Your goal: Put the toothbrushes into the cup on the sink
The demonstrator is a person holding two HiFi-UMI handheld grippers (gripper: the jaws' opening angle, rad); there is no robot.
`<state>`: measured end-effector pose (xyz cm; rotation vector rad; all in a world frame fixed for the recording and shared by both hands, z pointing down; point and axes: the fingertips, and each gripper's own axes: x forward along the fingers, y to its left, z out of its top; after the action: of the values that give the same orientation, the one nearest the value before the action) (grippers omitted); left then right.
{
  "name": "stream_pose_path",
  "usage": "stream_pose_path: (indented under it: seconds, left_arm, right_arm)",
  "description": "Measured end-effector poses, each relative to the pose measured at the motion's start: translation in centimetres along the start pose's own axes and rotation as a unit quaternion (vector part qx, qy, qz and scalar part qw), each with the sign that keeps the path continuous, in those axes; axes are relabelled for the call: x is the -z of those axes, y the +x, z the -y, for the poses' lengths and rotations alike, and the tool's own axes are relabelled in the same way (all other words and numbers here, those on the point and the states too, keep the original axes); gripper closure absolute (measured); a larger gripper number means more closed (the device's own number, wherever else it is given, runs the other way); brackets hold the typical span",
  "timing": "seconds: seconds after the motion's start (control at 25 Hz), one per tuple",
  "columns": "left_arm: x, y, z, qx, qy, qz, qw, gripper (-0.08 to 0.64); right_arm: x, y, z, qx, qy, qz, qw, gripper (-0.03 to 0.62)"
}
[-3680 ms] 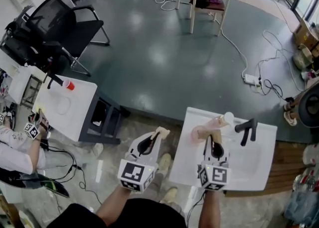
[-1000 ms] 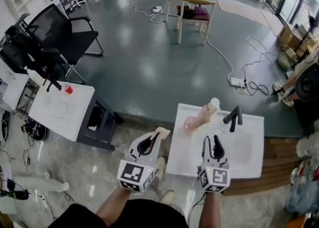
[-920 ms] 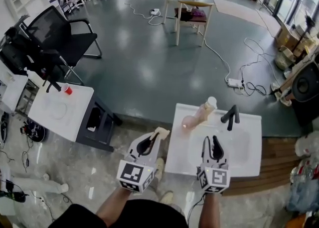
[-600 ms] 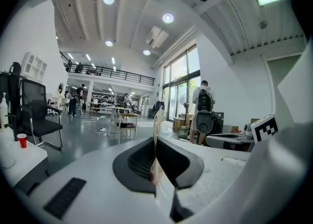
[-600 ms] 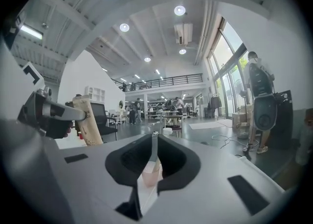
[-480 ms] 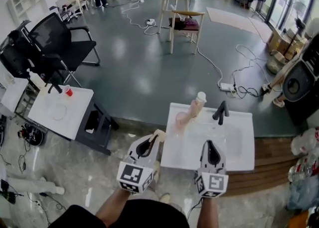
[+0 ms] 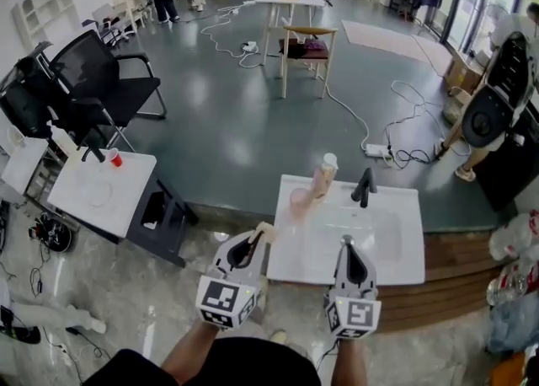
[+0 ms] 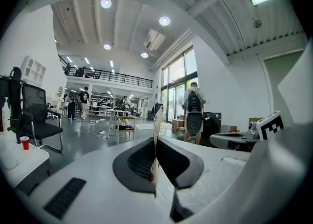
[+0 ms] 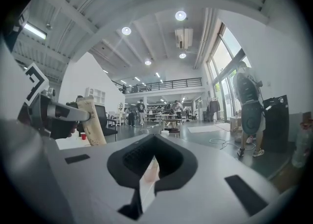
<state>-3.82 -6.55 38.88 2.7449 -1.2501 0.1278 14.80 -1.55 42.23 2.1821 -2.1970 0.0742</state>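
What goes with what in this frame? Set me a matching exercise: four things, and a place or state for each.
Things:
1. pink cup
2. red cup
3. left gripper
4. right gripper

Places or states:
A. shut, nothing between its jaws
B. on the white sink, left of the black faucet
C. shut on a toothbrush
D. on the white counter near the black office chair

Pairs: 1-B, 2-D, 3-C, 4-A
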Motion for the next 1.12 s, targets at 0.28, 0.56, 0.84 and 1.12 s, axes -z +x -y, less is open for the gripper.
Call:
stream_pose_path:
  seconds: [0.28,0.56,0.84,1.12]
  left_arm:
    - [-0.1,0.6,0.0,-0.002,0.002,-0.003,1.0,0.551]
    - [-0.4,2.8,-0.3,0.0,0.004,-0.004,1.0,0.551]
    - [-1.2,6.2,-1.2,0.013,0.002,-0.004,0.9999,0.551]
    - [-1.2,10.3,-2.4,0.033,0.004,-0.01,0.9994,0.551]
  right_arm:
    - [-0.1,0.2,0.6,0.004,0.004,0.001,1.0,0.594]
    - [0.7,1.5,1.7,0.008,0.008,-0.005,1.0,0.594]
    - [0.7,3.4,3.0,0.023,0.009,-0.015,1.0,0.594]
    - [1.8,5.3,4.4,0.049,0.018,-0.025,0.998,0.594]
